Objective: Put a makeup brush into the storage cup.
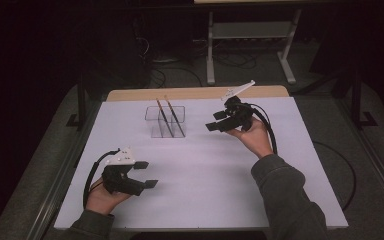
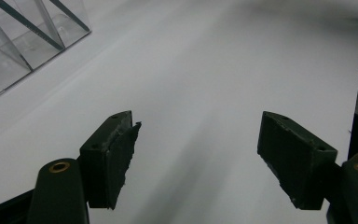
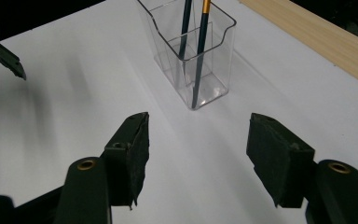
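A clear plastic holder (image 1: 165, 121) stands at the far middle of the white table, and two thin dark sticks with orange tops (image 1: 169, 115) lean in it. My right gripper (image 1: 216, 121) hovers just right of the holder, pointing left, open and empty. In the right gripper view the holder (image 3: 216, 88) lies ahead of the open jaws (image 3: 196, 154), and the sticks (image 3: 200, 46) rise out of it. My left gripper (image 1: 145, 174) rests near the front left, open with nothing between its fingers. In the left gripper view its jaws (image 2: 196, 158) stand wide over bare table, with the holder (image 2: 23, 42) at the upper left.
A white sheet (image 1: 205, 175) covers the table, with a wooden strip (image 1: 195, 93) along the far edge. Beyond it stand a metal frame (image 1: 250, 45) and cables on a dark floor. A jaw tip of the left gripper (image 3: 4, 56) shows in the right gripper view.
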`<state>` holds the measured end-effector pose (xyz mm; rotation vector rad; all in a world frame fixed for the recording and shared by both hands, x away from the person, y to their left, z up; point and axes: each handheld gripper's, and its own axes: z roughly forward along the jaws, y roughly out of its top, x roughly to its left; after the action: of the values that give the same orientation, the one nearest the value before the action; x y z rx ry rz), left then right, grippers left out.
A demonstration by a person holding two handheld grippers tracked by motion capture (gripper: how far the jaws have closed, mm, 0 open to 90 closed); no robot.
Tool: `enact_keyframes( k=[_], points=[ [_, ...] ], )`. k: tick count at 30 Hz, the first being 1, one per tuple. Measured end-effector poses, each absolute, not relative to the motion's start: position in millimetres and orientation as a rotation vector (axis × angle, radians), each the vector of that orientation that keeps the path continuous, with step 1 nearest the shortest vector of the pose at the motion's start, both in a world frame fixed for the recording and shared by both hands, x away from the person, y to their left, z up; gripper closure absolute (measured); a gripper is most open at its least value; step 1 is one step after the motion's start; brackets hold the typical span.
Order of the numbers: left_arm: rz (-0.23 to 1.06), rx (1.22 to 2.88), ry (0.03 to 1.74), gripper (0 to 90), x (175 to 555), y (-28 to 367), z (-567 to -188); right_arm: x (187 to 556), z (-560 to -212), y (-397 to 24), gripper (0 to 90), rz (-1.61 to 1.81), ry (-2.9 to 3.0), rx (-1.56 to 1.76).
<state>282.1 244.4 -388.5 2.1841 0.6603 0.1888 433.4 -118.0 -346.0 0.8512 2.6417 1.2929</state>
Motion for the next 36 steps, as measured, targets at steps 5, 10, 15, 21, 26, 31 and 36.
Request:
enact_keyframes(
  k=[5,10,15,21,26,31,36],
  points=[
    [0.191,2.178,0.668,25.8,282,245,-388,430,-349,-125,35.8,1.305,2.636,0.859],
    [0.205,2.172,0.664,25.7,281,245,-387,425,-352,-130,35.1,1.302,2.64,0.883],
    [0.205,2.171,0.663,25.5,282,245,-387,420,-352,-134,34.6,1.309,2.637,0.873],
    [0.2,2.173,0.667,25.3,282,244,-388,413,-350,-136,33.0,1.31,2.63,0.86],
    [0.2,2.178,0.666,24.6,282,244,-388,408,-350,-138,32.2,1.315,2.631,0.846],
    [0.203,2.178,0.666,24.4,282,243,-388,403,-352,-141,32.0,1.318,2.632,0.846],
    [0.206,2.175,0.666,24.2,282,243,-388,400,-353,-144,31.3,1.316,2.631,0.847]
  ],
)
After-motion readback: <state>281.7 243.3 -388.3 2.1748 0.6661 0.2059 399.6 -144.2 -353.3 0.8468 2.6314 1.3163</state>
